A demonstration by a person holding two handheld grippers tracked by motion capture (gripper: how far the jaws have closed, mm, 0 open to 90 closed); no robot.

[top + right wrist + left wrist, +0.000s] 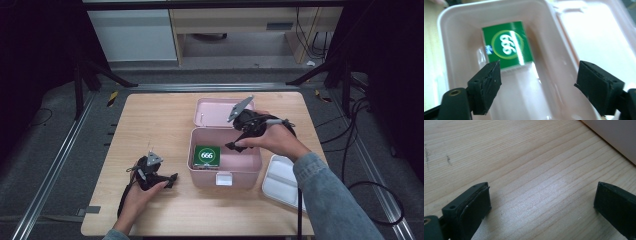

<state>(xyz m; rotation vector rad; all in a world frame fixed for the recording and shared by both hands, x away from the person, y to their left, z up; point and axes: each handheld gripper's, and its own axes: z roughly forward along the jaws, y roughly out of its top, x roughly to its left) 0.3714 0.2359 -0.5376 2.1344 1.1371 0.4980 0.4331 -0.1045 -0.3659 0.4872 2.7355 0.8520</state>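
Note:
A pink box stands open in the middle of the table, its lid folded back behind it. A green packet marked 999 lies flat in the box's left half, also seen in the right gripper view as the green packet. My right gripper hovers above the box's right half; its jaws stand open with nothing between them. My left gripper rests on the table left of the box, open over bare wood.
A white tray lies at the table's front right, just right of the box. The box's white latch faces the front edge. Cables trail from both grippers. Dark stands and a metal rail flank the table.

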